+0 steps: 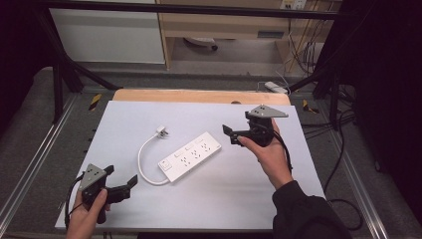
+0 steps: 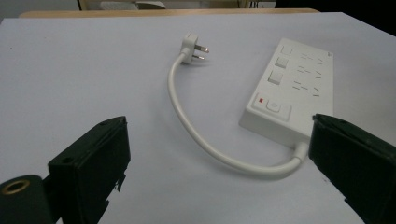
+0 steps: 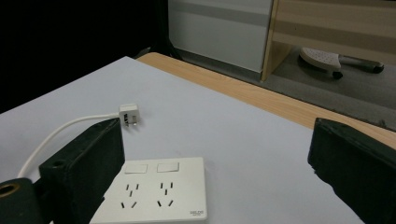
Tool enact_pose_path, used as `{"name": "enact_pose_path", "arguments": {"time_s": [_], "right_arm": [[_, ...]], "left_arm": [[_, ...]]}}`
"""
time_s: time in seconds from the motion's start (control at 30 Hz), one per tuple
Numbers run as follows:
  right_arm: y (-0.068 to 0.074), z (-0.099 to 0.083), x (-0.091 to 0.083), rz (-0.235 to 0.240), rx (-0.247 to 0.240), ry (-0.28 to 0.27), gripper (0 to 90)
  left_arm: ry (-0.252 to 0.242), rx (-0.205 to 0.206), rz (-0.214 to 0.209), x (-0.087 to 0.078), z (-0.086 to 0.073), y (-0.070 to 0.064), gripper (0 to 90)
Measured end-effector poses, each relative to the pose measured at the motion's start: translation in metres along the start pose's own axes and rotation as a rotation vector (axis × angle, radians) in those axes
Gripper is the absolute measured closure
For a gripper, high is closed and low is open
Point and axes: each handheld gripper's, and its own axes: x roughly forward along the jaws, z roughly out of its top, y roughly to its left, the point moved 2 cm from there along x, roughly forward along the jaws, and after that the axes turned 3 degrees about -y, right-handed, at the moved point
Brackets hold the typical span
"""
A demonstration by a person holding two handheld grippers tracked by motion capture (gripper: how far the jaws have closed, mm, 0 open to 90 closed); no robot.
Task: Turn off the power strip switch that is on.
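Power strip: I see the white plastic power strip (image 1: 190, 156) lying flat near the middle of the pale grey tabletop (image 1: 149, 114), its long axis running from 8 to 2 o'clock.
Cable: its white round cable (image 1: 144, 159) loops out at the 8 o'clock end and curls up to the white plug (image 1: 162, 132) at 11 o'clock.
Left gripper: my left gripper (image 1: 122, 180) sits at 8 o'clock of the strip, jaws released and spread wide, holding nothing.
Right gripper: my right gripper (image 1: 234, 135) hovers at 2 o'clock, just beside the strip's far end, jaws released, empty.
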Motion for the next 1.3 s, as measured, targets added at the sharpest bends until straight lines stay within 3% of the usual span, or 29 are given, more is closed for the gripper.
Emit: {"name": "enact_pose_path", "arguments": {"time_s": [0.43,0.67,0.77,0.83,1.17,1.3], "right_arm": [[0.004,0.006,0.018,0.021,-0.010,0.024,4.1],[0.008,0.008,0.030,0.049,-0.013,0.013,20.8],[0.011,0.010,0.036,0.060,-0.023,0.005,34.3],[0.012,0.011,0.037,0.062,-0.024,0.002,37.4],[0.017,0.014,0.049,0.054,-0.035,0.006,70.2],[0.017,0.013,0.053,0.052,-0.037,0.003,76.3]], "left_arm": [[-0.004,-0.003,-0.001,0.000,0.000,0.000,5.3],[-0.003,-0.001,0.001,0.000,0.000,0.001,5.3],[-0.004,0.000,0.002,0.000,0.000,0.001,5.3],[-0.004,0.001,0.002,-0.001,0.000,0.001,5.3],[-0.005,0.001,0.001,-0.001,0.000,0.001,5.3],[-0.005,0.002,0.001,0.000,0.000,0.001,5.3]]}}
